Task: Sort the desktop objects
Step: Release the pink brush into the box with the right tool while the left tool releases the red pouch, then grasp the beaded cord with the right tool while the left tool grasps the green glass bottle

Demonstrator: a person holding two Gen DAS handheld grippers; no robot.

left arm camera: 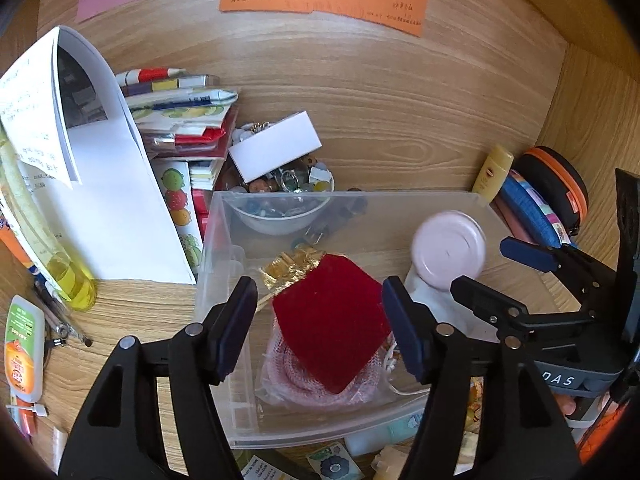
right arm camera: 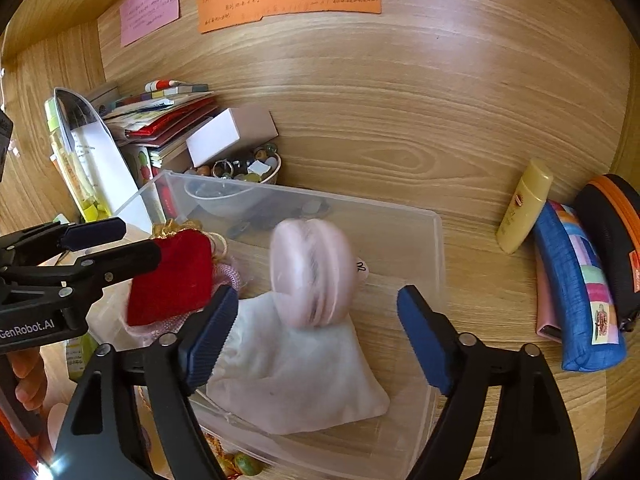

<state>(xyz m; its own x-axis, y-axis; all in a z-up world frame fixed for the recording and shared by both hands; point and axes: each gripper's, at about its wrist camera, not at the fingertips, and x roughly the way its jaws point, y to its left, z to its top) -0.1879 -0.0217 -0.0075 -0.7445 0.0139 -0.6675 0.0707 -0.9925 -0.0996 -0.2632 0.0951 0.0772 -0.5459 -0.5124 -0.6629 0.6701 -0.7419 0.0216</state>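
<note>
A clear plastic box sits on the wooden desk. In it lie a red velvet pouch with a gold top, a pink mesh bag, a white cloth pouch and a round pink case, which looks blurred. My left gripper is open above the red pouch, which is between its fingers. My right gripper is open above the white pouch, just below the pink case. Each gripper also shows in the other's view: the right, the left.
A bowl of beads and a white carton stand behind the box. Books and papers and a yellow bottle are at the left. A sunscreen tube, blue pencil case and black-orange case lie at the right.
</note>
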